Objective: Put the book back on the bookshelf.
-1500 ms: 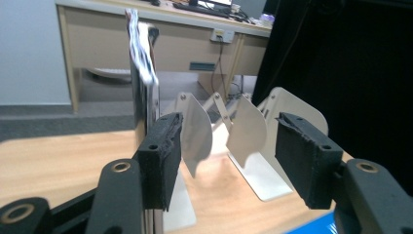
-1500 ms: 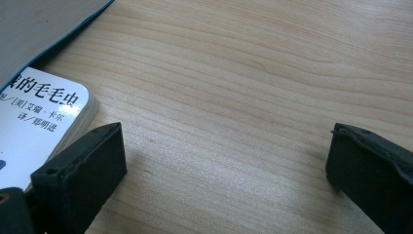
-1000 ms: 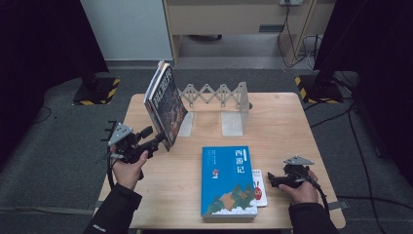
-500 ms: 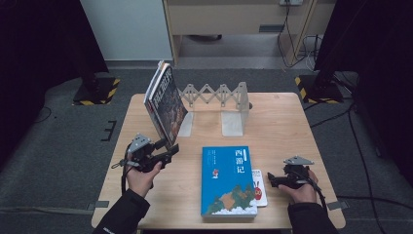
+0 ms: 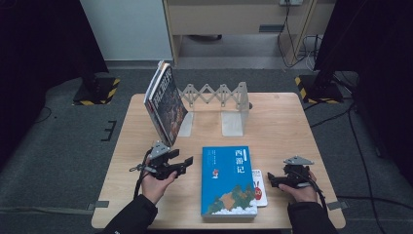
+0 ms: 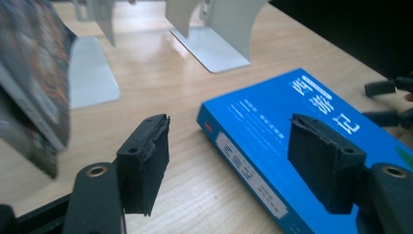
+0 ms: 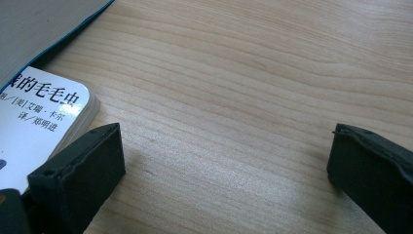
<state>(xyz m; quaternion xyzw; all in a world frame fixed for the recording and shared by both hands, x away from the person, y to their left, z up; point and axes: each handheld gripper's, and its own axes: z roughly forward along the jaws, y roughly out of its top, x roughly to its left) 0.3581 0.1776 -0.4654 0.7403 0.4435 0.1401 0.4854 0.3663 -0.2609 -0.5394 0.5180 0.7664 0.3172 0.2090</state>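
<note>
A blue book (image 5: 229,179) lies flat at the table's front middle, its spine towards my left gripper (image 5: 184,163). That gripper is open, its jaws pointing at the blue book (image 6: 292,141) from the left, close to the spine and holding nothing. A small white book (image 5: 259,187) pokes out from under the blue one on the right. My right gripper (image 5: 272,180) rests open on the table just right of the white book (image 7: 34,122). A dark-covered book (image 5: 164,103) leans tilted against the left end of a white expanding book rack (image 5: 219,100).
The rack's two metal bookends (image 6: 214,34) stand upright behind the blue book. Bare wood (image 7: 243,97) lies between my right jaws. The table's right part (image 5: 292,126) holds nothing. Black stands and cables sit on the floor beyond the table.
My left gripper has swung from beside the leaning book down and right, towards the blue book's spine. The right gripper has stayed put.
</note>
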